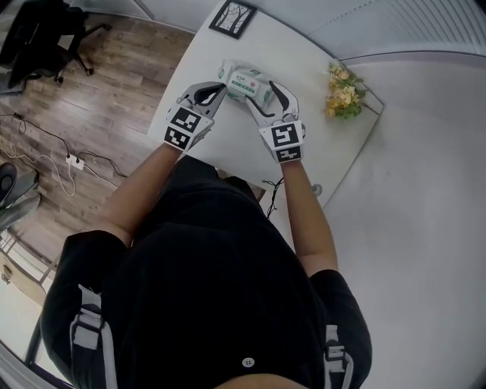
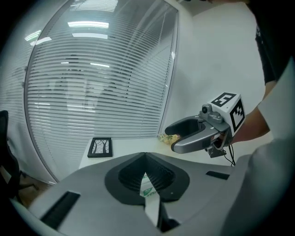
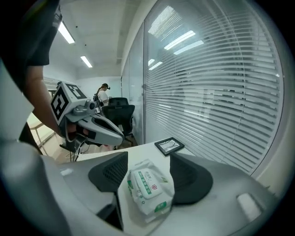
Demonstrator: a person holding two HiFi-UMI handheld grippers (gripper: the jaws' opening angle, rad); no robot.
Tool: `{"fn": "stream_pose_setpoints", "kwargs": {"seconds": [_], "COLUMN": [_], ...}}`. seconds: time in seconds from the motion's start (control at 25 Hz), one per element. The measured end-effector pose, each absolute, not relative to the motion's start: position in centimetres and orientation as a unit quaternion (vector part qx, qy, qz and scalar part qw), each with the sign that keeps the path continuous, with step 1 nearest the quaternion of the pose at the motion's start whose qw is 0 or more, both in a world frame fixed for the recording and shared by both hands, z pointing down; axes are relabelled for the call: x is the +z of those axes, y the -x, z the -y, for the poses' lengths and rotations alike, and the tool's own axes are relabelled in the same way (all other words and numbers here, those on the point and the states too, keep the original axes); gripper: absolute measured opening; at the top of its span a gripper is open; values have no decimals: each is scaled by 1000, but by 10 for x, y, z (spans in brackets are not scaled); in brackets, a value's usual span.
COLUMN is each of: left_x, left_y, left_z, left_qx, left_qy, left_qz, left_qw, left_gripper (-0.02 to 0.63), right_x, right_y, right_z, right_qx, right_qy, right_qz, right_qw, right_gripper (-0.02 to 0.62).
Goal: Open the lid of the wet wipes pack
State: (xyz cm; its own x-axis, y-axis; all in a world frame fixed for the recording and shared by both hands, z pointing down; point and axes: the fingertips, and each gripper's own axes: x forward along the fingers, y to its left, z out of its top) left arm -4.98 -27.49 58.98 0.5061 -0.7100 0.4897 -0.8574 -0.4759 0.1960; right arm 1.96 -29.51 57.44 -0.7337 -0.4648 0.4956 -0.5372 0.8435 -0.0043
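The wet wipes pack [image 1: 244, 82], white with a green label, lies flat on the white table [image 1: 228, 144]. My right gripper [image 1: 258, 92] stands open over it. In the right gripper view the pack [image 3: 148, 190] lies between the two dark pads [image 3: 109, 173], with a gap on each side. My left gripper [image 1: 220, 91] is at the pack's left end with its fingertips together. In the left gripper view only a sliver of the pack [image 2: 148, 190] shows through the slit behind the closed tips [image 2: 145, 157]. Each gripper sees the other: the right gripper [image 2: 170, 138] with jaws apart, the left gripper [image 3: 119, 134] shut.
A black picture frame [image 1: 232, 17] lies at the table's far edge, beyond the pack. A small bunch of yellow flowers [image 1: 343, 91] stands at the right, near the wall of blinds [image 3: 221, 92]. An office chair [image 1: 45, 38] and floor cables [image 1: 72, 161] are to the left.
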Motion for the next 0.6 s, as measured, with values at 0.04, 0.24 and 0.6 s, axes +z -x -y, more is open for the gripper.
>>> {"fn": "stream_pose_setpoints", "kwargs": {"seconds": [0.04,0.24,0.6], "left_x": [598,637,689], "left_y": [50,52,51], "left_z": [277,289,302], "left_qx": [178,203,230], "left_qy": [-839,-829,-812], "left_qz": [466,462,461], "left_qw": [218,241,275], "left_gripper": [8,8,8], "right_x": [584,625,689], "right_y": [-19,-16,-11], "right_z": [298,311,319], "right_qx": [76,89,109], "right_qy": [-269,-264,-252], "right_qz": [926,916,899], "right_qw": [254,288,341], "right_gripper": [284,284,307]}}
